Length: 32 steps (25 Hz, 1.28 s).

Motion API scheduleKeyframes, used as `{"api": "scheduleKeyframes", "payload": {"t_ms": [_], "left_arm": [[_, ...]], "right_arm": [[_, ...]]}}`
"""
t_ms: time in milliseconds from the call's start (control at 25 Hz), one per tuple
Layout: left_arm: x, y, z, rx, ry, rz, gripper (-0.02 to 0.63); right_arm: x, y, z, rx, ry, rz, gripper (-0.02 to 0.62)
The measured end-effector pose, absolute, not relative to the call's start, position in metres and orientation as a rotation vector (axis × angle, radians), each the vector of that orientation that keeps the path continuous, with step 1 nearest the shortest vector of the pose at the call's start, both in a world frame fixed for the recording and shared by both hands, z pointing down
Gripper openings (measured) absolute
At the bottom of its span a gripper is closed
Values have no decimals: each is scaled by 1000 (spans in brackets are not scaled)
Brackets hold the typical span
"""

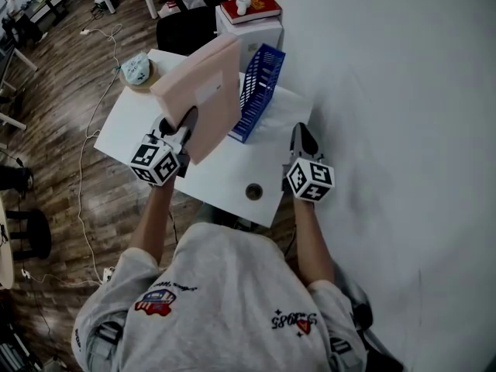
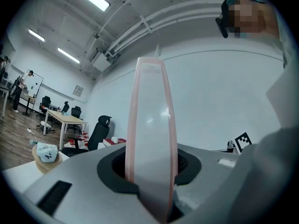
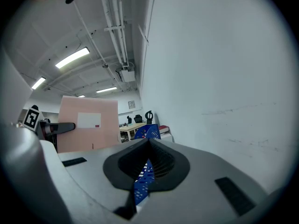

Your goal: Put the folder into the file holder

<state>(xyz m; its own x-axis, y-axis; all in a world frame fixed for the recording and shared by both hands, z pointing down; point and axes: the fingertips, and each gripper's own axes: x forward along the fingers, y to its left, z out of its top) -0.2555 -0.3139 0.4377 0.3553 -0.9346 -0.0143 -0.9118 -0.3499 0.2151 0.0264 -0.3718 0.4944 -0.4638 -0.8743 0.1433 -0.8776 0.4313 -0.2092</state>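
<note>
A pink folder point(image 1: 203, 95) stands upright above the white table point(image 1: 232, 180), with my left gripper point(image 1: 188, 120) shut on its near lower edge. In the left gripper view the folder's edge point(image 2: 150, 125) rises straight up from between the jaws of the left gripper point(image 2: 152, 164). The blue mesh file holder point(image 1: 260, 91) stands on the table just right of the folder, by the wall. My right gripper point(image 1: 301, 135) hovers over the table's right side, shut and holding nothing. In the right gripper view the file holder point(image 3: 142, 176) shows past the right gripper point(image 3: 148, 143), with the folder point(image 3: 88, 123) to the left.
A teal object on a round wooden base point(image 1: 137, 70) sits at the table's far left corner. A white box with a red book point(image 1: 249, 10) and a black chair point(image 1: 186, 25) stand behind the table. A cable hole point(image 1: 253, 191) is near the front edge. The white wall point(image 1: 403, 91) runs along the right.
</note>
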Motion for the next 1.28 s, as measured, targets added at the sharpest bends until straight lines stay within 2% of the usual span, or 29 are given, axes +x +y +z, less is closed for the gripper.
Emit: {"api": "scheduleKeyframes", "payload": {"t_ms": [1280], "left_arm": [[-193,-402,415,2546,-1799,-282,123]], "right_arm": [[107,-360,511,1811,-2493,419,-8]]}}
